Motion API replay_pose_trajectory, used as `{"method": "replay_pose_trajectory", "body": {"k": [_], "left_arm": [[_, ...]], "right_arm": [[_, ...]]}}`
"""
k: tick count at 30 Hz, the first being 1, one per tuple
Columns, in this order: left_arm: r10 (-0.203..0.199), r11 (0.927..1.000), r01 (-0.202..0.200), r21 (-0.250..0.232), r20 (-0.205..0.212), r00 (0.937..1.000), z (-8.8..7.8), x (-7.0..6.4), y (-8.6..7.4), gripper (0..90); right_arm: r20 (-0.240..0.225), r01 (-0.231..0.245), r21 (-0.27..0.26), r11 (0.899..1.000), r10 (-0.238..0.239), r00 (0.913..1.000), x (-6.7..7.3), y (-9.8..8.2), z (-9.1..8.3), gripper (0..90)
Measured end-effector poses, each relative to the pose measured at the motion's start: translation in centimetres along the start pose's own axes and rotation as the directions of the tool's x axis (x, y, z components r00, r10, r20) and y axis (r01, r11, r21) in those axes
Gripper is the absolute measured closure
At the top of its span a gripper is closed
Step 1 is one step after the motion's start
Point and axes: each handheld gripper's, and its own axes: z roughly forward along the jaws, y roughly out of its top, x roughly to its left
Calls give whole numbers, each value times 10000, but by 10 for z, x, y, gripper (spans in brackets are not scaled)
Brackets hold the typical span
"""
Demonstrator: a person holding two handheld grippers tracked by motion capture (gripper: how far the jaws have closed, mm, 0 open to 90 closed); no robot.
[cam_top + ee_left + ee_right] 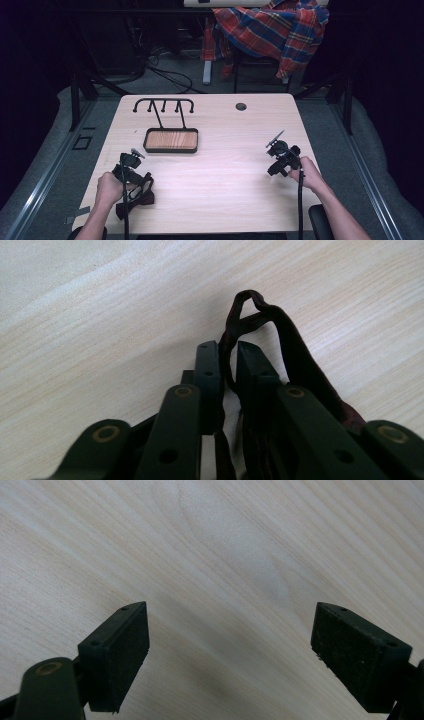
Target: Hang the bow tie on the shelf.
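1. At the left of the high view, your left tool (141, 186) sits low over the near left part of the table (225, 165), with your left hand (108, 187) behind it.
2. Its jaws are pinched together on a dark red strap (295, 355); in the left gripper view the strap runs up between the two black jaws and loops out just past their tips, lying on the wood.
3. In the high view the strap (137, 197) lies bunched under the tool, near the table's front edge.
4. Farther back, left of centre, a dark tray with a wooden floor (171, 140) rests on the table, and a black wire rack (163, 106) stands just behind it.
5. At the right, your right tool (274, 169) hovers over bare wood, well apart from the strap.
6. Its jaws stand wide apart with nothing between them, as the right gripper view shows.
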Motion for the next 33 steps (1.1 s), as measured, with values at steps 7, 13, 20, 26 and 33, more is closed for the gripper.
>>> {"method": "replay_pose_trajectory", "body": {"k": [7,13,20,26,33], "left_arm": [[161,9997,-160,188,-35,9999,1,-1,0,874],[176,9998,-175,51,-155,9997,-2,-1,-1,881],[67,9987,-83,-509,-310,9995,-15,1,-3,882],[78,9954,-122,-953,-466,9989,-25,2,-5,883],[-93,9912,14,-1324,-591,9982,-33,5,-9,884]], "right_arm": [[-11,46,79,10000,-46,10000,0,0,0,154],[-5,14,4,10000,-14,10000,0,0,0,154],[10,56,21,10000,-56,10000,-1,0,0,154],[10,45,13,10000,-45,10000,-1,0,0,154],[42,170,170,9997,-171,9998,-2,1,-1,154]]}}
